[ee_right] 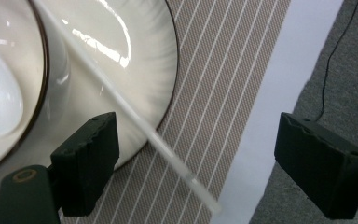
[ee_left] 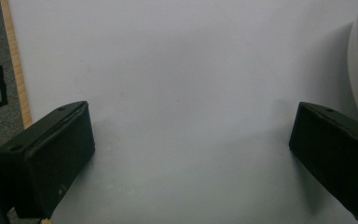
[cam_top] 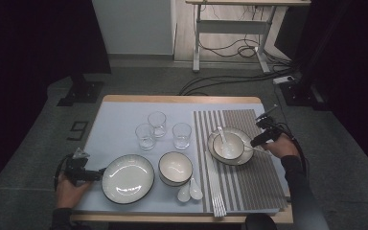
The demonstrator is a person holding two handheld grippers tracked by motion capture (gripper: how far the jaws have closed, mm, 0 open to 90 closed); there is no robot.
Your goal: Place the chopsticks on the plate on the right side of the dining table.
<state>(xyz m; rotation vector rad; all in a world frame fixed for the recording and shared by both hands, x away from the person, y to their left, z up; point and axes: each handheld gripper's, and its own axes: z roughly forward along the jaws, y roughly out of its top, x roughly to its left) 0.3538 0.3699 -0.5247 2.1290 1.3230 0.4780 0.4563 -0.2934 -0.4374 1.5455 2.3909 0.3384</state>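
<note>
Right gripper (ee_right: 196,154) spread wide, pinching nothing — white chopstick (ee_right: 135,116) lies between its jaws, one end propped on the plate (ee_right: 154,56), long axis slanting down onto the striped mat (ee_right: 214,93). Left gripper (ee_left: 191,154) also spread, well apart by the big plate (cam_top: 127,178).

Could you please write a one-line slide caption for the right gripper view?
Open right gripper above a chopstick resting across the plate on the striped placemat.

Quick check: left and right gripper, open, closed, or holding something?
Left gripper: open, nothing between its jaws, beside the empty plate.
Right gripper: open, holding nothing; a chopstick lies between its jaws, ungripped.
</note>
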